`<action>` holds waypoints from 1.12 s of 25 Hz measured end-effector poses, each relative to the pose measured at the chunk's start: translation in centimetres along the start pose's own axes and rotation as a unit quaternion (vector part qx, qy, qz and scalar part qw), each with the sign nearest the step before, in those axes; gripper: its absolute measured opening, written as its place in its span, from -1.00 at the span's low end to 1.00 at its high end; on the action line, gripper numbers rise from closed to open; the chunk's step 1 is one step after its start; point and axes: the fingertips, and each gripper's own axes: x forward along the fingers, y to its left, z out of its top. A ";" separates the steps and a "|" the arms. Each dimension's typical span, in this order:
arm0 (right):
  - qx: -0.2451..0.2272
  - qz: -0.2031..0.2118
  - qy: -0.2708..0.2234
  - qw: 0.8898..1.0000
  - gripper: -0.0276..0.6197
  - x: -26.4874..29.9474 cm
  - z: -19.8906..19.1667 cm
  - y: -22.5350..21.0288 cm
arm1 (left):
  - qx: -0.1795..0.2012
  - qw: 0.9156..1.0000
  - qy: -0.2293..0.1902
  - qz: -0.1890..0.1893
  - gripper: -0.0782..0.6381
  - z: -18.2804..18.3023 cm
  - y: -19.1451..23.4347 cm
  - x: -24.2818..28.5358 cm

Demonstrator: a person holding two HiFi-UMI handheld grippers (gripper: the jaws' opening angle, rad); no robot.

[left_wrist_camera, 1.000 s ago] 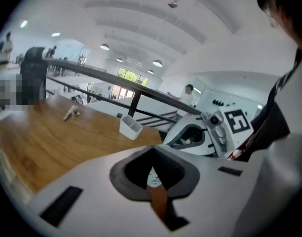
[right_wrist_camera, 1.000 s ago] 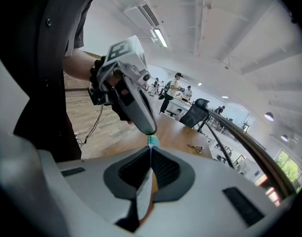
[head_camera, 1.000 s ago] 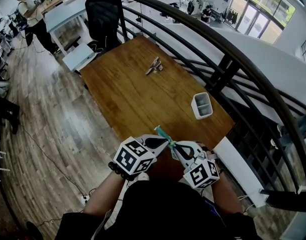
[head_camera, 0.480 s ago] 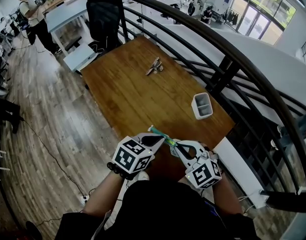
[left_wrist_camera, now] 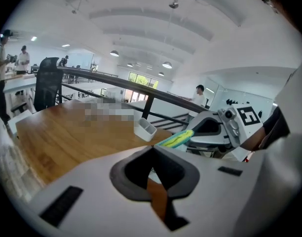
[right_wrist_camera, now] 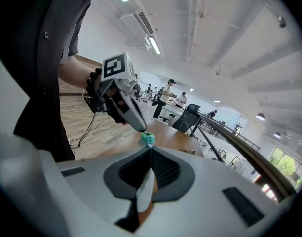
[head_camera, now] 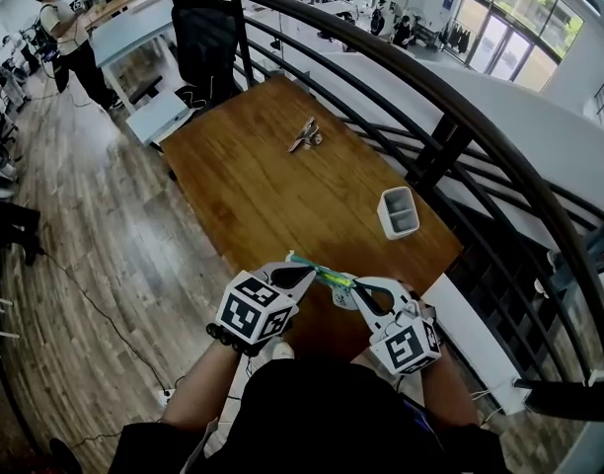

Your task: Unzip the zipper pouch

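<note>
A wooden table (head_camera: 263,196) stands beside a black railing (head_camera: 381,52) in an open office. The left gripper (head_camera: 296,264) and right gripper (head_camera: 343,287) pinch a slim green-yellow zipper pouch (head_camera: 320,274) with closed fingers.

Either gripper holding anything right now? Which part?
Both are shut on the zipper pouch: left gripper on its teal end, right gripper on the opposite end. Whether either pinches the pull cannot be told.

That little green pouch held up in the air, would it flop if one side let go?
Probably. The green pouch looks thin and soft, stretched between the left tongs and right tongs, so it would likely droop from the other end. It also seems light: two small pinches hold it up.
</note>
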 end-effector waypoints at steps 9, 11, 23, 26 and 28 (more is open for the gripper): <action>-0.009 -0.022 -0.009 1.000 -0.91 -0.5 0.2 -0.7 | 0.004 0.999 -0.020 0.028 -0.74 0.7 1.0 -0.5; -0.007 -0.024 -0.011 1.000 -0.91 -0.4 0.5 -1.0 | 0.004 0.999 -0.020 0.031 -0.74 0.9 1.2 -0.6; -0.001 -0.027 -0.021 0.999 -0.91 -0.6 0.9 -1.6 | 0.023 0.995 -0.018 0.091 -0.74 0.6 3.6 -1.0; -0.004 -0.028 -0.022 0.999 -0.91 -0.7 0.9 -1.7 | 0.015 0.996 -0.019 0.088 -0.74 0.5 3.7 -1.1; -0.006 -0.030 -0.023 0.999 -0.91 -0.7 1.0 -1.7 | 0.018 0.995 -0.020 0.092 -0.74 0.6 3.8 -1.2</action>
